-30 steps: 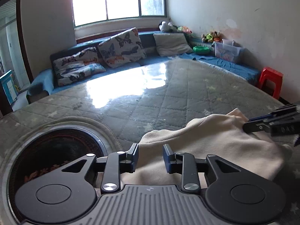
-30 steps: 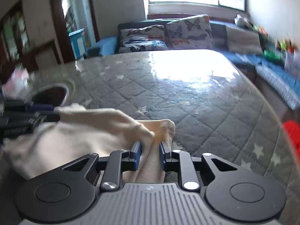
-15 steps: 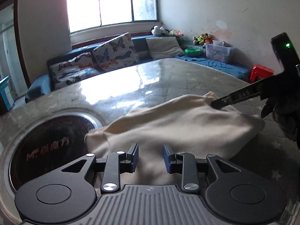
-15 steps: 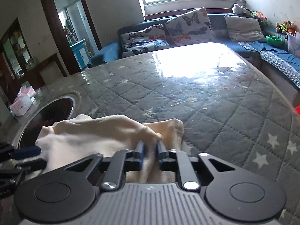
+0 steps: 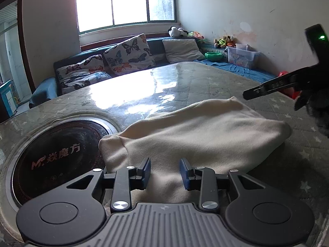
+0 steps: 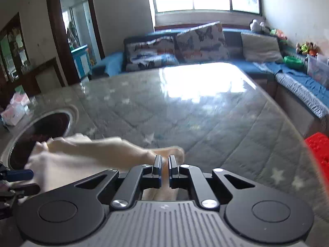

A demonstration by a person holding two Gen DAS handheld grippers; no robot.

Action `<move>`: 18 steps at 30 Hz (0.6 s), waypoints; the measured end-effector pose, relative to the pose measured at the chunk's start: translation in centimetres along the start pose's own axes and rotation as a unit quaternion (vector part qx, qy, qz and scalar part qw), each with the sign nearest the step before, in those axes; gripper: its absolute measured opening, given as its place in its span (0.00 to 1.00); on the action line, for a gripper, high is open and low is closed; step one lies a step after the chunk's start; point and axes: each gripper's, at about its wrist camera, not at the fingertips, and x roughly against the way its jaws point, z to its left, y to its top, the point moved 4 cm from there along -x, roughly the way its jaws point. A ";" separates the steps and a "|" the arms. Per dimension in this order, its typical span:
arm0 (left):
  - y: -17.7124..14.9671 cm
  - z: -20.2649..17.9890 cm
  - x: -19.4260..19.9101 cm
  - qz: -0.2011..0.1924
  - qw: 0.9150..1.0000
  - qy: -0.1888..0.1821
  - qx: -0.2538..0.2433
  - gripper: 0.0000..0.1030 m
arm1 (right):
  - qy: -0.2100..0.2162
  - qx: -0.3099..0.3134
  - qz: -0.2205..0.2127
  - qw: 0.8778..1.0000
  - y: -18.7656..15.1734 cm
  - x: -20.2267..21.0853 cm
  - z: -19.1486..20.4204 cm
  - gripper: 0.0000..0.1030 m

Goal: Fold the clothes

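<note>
Bare quilted tabletop point(image 5: 185, 78) beyond, round cooktop point(image 5: 51, 154) left, cushions point(image 5: 127, 55) far

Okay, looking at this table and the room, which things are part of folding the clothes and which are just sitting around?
Part of the job:
- cream garment
- left gripper, open over the garment
- right gripper, shut on the garment's edge
- quilted table cover as the folding surface

Just lying about:
- round cooktop
- butterfly cushions
- soft toys
- red stool

Two tongs, both angled downward

Left tongs point(image 5: 165, 171) parted, blue pads spread with a clear gap (jaws opened a touch wider just now), cream cloth point(image 5: 201, 131) lying beneath them, not pinched. Right tongs point(image 6: 163, 170) clamped nearly together on a fold of that cloth, seen side-on from the left view.
</note>
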 end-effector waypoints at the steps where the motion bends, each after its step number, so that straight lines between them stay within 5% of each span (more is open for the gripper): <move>1: 0.2 -0.1 0.1 -0.002 1.000 -0.001 0.001 0.33 | 0.003 0.003 -0.002 1.000 0.1 0.6 0.1 0.05; 7: 1.1 -1.2 0.1 -0.016 1.000 -0.022 -0.002 0.33 | 0.047 0.051 0.009 0.998 -2.0 2.8 3.5 0.05; 18: 0.4 -0.2 -1.0 0.001 1.000 -0.024 0.021 0.33 | 0.041 0.037 0.032 0.998 -4.4 1.7 3.9 0.02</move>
